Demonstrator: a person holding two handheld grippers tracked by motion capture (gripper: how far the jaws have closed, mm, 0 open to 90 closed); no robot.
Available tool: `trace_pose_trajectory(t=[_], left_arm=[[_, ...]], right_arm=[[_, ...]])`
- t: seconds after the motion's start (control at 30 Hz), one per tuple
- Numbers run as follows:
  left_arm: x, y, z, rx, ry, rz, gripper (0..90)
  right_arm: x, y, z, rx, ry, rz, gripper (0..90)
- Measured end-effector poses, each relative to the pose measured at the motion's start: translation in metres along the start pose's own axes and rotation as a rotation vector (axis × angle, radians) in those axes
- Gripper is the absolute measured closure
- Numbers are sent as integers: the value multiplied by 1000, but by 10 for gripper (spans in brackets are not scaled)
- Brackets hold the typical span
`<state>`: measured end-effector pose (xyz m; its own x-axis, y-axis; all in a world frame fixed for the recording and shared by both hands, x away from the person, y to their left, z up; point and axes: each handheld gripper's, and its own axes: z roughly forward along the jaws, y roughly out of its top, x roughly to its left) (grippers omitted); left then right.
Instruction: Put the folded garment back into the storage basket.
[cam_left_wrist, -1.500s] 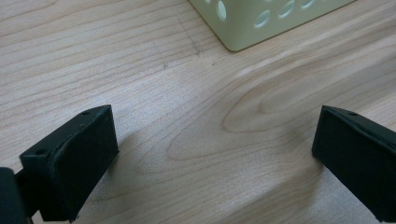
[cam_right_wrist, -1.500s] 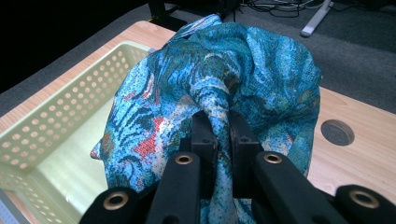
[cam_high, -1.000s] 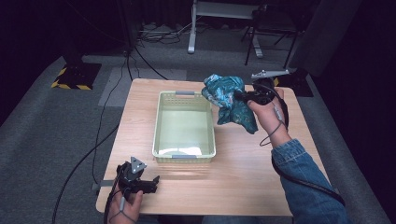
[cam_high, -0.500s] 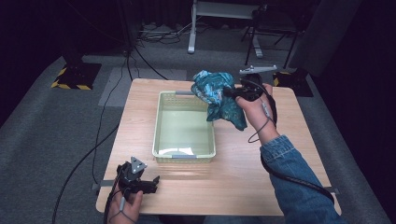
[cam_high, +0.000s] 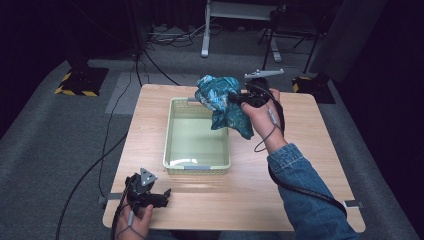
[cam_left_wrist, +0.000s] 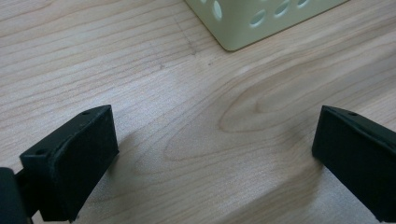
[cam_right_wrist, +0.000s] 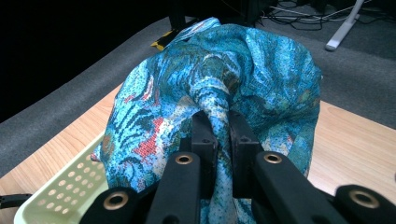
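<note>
A bunched blue patterned cloth (cam_high: 220, 102) hangs in the air over the far right corner of the pale green basket (cam_high: 172, 150). My right gripper (cam_high: 235, 97) is shut on a fold of it, and in the right gripper view the cloth (cam_right_wrist: 243, 74) bulges over the closed fingers (cam_right_wrist: 205, 135). The basket's perforated rim (cam_right_wrist: 60, 191) lies below left there. My left gripper (cam_high: 162, 195) rests near the table's front left corner, its jaws wide apart over bare wood (cam_left_wrist: 215, 135) with nothing between them. A corner of the basket (cam_left_wrist: 252, 23) lies ahead of it.
The wooden table (cam_high: 310, 150) has free room right of the basket and along the front. Cables (cam_high: 100, 155) trail over the grey carpet at the left. A white stand (cam_high: 210, 30) and a yellow-black striped base (cam_high: 80, 82) sit beyond the far edge.
My right gripper has carried the cloth leftward, from beside the basket's far right corner to above that corner. The left gripper has kept still.
</note>
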<state>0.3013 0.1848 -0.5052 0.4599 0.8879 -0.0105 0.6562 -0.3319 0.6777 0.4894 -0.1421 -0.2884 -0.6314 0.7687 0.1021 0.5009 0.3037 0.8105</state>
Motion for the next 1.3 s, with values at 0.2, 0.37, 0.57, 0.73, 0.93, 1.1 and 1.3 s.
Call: trace_pose_trajectory(t=[0.2,0.37,0.57,0.73,0.93,1.1,1.3], left_arm=[[0,0,0,0,-1,1,3],[0,0,0,0,-3,2,3],[0,0,0,1,-3,3,3],[0,0,0,0,-4,1,3],[0,0,0,0,-6,4,3],[0,0,0,0,-6,4,3],[-1,0,0,0,-7,4,3]], right_arm=[[8,1,9,6,8,5,837],[14,2,17,13,16,2,837],[21,3,27,25,23,1,837],[25,2,34,28,30,3,837],[29,0,44,32,38,7,837],[33,-3,53,43,44,11,837],[36,-6,62,48,50,30,837]])
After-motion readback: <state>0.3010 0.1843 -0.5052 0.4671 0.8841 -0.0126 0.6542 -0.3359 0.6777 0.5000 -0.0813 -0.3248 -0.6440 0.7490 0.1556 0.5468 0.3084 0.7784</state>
